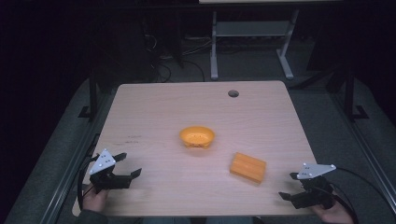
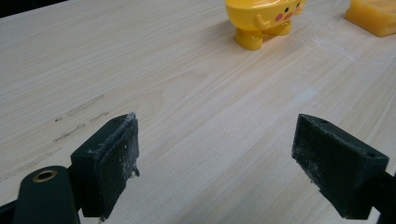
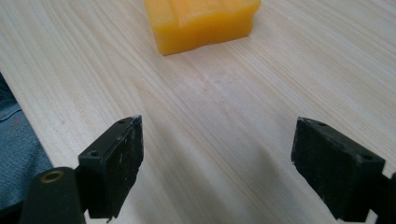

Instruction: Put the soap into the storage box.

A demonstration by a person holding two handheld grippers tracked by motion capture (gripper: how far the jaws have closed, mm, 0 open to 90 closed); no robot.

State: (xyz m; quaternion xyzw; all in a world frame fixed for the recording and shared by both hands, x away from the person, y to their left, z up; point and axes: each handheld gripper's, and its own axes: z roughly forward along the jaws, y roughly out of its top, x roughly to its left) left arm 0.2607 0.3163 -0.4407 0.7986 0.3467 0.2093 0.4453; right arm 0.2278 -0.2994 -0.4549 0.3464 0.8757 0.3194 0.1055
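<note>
A small yellow-orange bowl [image 1: 197,136] with a cartoon face and little feet [image 2: 261,18] stands near the middle of the light wood table [image 1: 196,100]. To its right and nearer the front lies an orange ridged block [image 1: 248,167] [image 3: 201,21]. My left gripper [image 1: 129,164] [image 2: 215,158] rests at the front left corner, open, with nothing between its jaws, pointing toward the bowl. My right gripper [image 1: 289,185] [image 3: 217,163] sits at the front right corner, open and empty, with the block a short way ahead of it.
A round cable hole [image 1: 233,93] is set in the far side of the table. Beyond the table stand the legs of a white desk frame [image 1: 215,46] on a dark floor. Cables trail from both grippers. Blue cloth [image 3: 14,149] shows past the table's near edge.
</note>
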